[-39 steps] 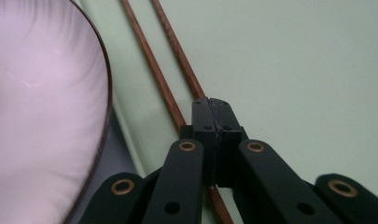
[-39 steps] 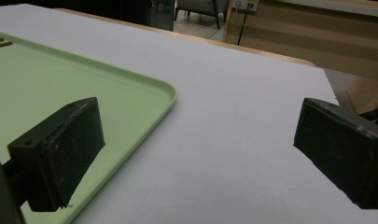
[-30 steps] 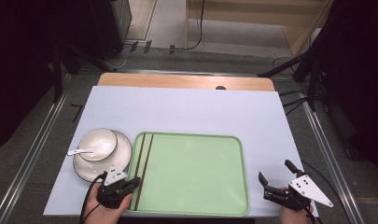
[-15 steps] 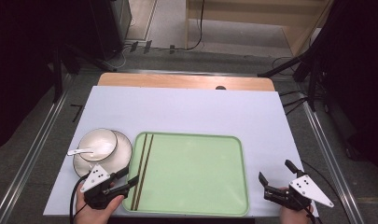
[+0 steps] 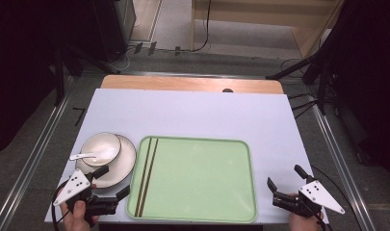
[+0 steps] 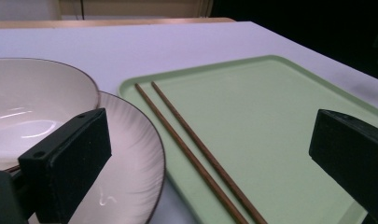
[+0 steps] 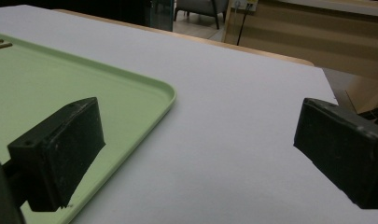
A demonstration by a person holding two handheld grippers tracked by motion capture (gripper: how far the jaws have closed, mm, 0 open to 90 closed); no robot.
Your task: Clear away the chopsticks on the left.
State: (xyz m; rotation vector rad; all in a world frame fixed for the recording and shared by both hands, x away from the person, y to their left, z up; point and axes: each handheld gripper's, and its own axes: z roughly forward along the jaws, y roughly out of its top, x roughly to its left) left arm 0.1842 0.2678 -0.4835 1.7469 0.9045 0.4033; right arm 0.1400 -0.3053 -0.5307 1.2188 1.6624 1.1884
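Observation:
Two dark brown chopsticks (image 5: 147, 175) lie side by side along the left part of a light green tray (image 5: 202, 178). My left gripper (image 5: 114, 182) sits at the table's near left corner, just left of the tray and over the near rim of a plate (image 5: 116, 169). Its jaws have just been opening and now stand wide with nothing between them. In the left gripper view the chopsticks (image 6: 191, 154) run ahead on the tray (image 6: 270, 121), beyond my left gripper (image 6: 214, 140). My right gripper (image 5: 283, 175) rests open off the tray's near right corner (image 7: 163, 93), empty (image 7: 200, 140).
A white bowl (image 5: 101, 148) with a white spoon (image 5: 85, 155) in it sits on the dark-rimmed plate, left of the tray. The bowl (image 6: 32, 107) and plate (image 6: 130, 163) are close to the left jaw. A white mat (image 5: 192, 113) covers the wooden table (image 5: 183, 84).
The left gripper has opened and drawn back to the left, away from the near ends of the chopsticks, which stay on the tray. The right gripper has not moved.

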